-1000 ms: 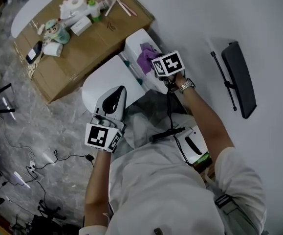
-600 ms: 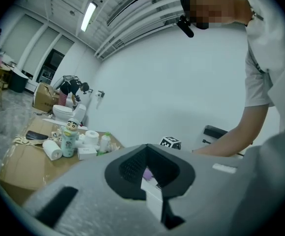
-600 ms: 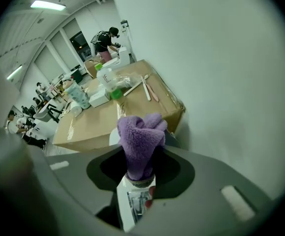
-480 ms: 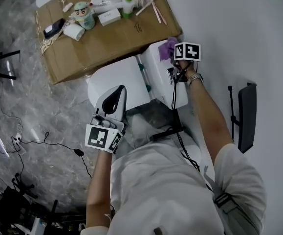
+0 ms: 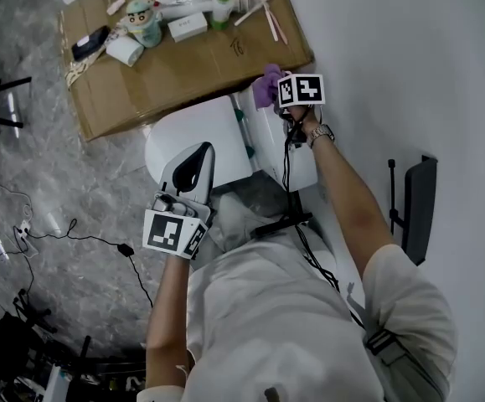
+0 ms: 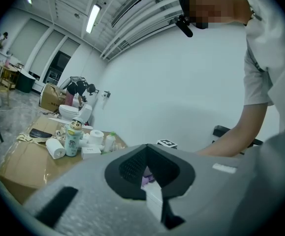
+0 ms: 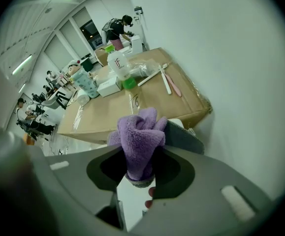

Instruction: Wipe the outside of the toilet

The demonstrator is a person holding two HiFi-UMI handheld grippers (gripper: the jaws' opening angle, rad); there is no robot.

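The white toilet stands below me in the head view, its closed lid [image 5: 198,128] toward the left and its tank [image 5: 274,145] against the wall. My right gripper [image 5: 276,92] is shut on a bunched purple cloth [image 5: 266,86], which rests at the tank's far end by the cardboard box. In the right gripper view the purple cloth [image 7: 140,134] sticks up out of the right gripper [image 7: 141,173], with white tank surface [image 7: 131,200] underneath. My left gripper [image 5: 198,152] hovers over the near edge of the lid, jaws together, nothing held. The left gripper [image 6: 147,154] points toward the tank.
A cardboard box [image 5: 183,65] beside the toilet carries toilet rolls, a green-capped bottle, a figurine cup and toothbrushes. A black folded stand [image 5: 418,203] leans by the white wall on the right. Cables [image 5: 100,245] trail over the grey floor at left.
My right gripper has drawn the purple cloth along the tank top toward its far end near the box. The left gripper has stayed in place over the lid.
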